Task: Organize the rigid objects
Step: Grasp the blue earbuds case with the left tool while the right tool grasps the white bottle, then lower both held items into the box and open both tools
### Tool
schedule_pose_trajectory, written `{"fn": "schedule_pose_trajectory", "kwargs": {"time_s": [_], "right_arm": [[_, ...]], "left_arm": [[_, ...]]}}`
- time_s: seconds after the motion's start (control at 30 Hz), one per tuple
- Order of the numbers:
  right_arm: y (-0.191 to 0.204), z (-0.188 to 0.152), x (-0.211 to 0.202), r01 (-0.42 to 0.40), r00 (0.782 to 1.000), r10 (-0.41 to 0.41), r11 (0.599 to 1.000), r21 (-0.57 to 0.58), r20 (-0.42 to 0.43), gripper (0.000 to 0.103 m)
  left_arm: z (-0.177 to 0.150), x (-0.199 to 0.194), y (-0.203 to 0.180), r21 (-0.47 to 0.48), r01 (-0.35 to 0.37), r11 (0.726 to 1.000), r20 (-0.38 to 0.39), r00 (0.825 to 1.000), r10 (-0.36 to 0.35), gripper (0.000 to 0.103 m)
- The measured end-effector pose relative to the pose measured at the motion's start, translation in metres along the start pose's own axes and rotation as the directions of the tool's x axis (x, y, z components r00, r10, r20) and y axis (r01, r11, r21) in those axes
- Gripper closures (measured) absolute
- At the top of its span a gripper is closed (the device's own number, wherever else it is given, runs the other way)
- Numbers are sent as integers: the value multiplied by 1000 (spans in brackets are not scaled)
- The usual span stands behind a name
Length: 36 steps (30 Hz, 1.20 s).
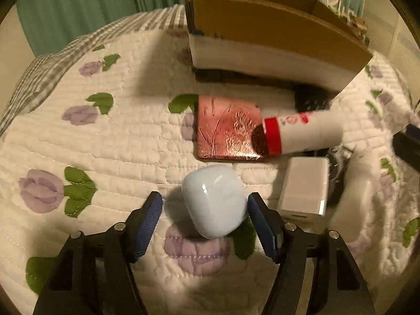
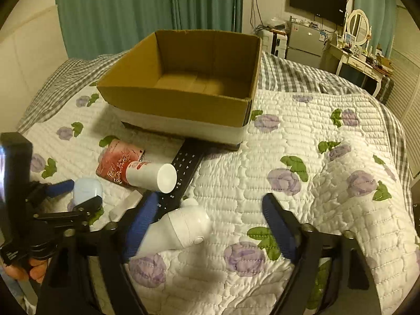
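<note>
Green curtains (image 2: 147, 8) hang behind the bed, and we work over its white quilt (image 2: 302, 136) stitched with purple flowers. We see an open cardboard box (image 2: 183, 99) standing on the quilt, its inside bare. Just in front of it lie a red embossed tin (image 1: 227, 127), a white bottle with a red band (image 1: 302, 131) resting across the tin's edge, and a black remote (image 2: 185, 168) partly under the box. A white rectangular block (image 1: 305, 185) lies beside them. Our left gripper (image 1: 204, 216) is spread wide around a pale blue rounded case (image 1: 214, 199); the right pad looks to touch it, the left stands apart. Our right gripper (image 2: 210, 218) is also spread, holding nothing, with a white handheld device (image 2: 181, 231) lying on the quilt against its left finger.
</note>
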State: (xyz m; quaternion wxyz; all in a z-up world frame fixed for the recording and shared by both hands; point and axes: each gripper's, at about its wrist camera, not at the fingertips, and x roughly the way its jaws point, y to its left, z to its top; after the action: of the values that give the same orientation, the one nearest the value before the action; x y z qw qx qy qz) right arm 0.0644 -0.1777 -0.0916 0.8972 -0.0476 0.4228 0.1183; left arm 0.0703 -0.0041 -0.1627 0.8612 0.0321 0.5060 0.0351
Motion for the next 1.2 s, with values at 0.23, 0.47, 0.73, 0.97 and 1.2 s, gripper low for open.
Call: {"fn": "schedule_pose_trajectory", "kwargs": {"time_s": [0.23,0.47,0.73,0.97,1.2], "right_arm": [[-6,-2,5,-8,1000,9,1000,26,-19,18],[-3,-8,1,17,999,-16,1000,22,-35,18],[22,-31,11,-12,991,13,1000,7,-131,18],[23,-27,33,-43,983,63,992,116,-171,24],[18,-27,63,8,978,29,985,174,-206,39]], "left_arm": [[-2,1,-8,49,-29,998,32,999,28,35],[3,-30,-11,55,12,998,134,991,-19,45],[11,-55,1,14,48,999,217,975,-50,45],[12,-63,11,-8,72,997,244,967,-68,45],[11,-66,15,-13,87,996,251,965,-81,45]]}}
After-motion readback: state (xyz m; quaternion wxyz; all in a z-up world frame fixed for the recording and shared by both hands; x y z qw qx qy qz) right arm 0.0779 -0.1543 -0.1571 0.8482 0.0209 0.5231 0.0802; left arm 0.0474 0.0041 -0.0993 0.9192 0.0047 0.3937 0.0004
